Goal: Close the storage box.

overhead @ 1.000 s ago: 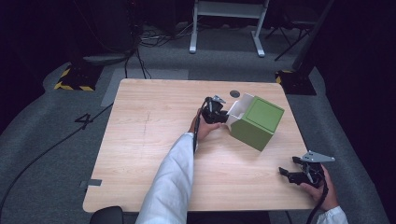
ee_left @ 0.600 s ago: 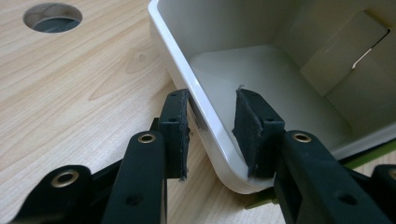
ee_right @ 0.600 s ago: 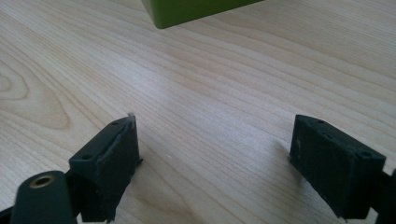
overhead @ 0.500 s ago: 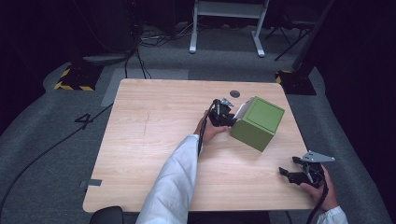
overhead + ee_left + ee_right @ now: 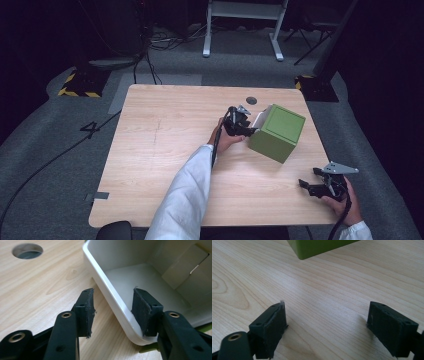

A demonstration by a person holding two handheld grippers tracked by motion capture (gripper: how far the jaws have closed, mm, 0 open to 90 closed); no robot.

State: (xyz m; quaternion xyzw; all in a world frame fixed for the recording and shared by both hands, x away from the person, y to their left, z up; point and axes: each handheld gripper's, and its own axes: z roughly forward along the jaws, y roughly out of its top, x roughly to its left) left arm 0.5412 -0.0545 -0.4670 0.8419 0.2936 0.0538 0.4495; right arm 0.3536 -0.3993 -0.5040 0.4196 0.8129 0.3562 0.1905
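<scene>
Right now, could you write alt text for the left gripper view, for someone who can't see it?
Two black tongs stand open astride the rounded white rim of a box lying on its side, one jaw outside over the wooden table, the other inside its white interior. A round hole in the tabletop sits at upper left.

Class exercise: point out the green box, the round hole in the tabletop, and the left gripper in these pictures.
green box (image 5: 282, 125): high view, on its green upper face.
round hole (image 5: 27, 251): left gripper view, in its dark opening.
left gripper (image 5: 112, 310): left gripper view, midway between its fingertips, astride the box's white wall.
</scene>
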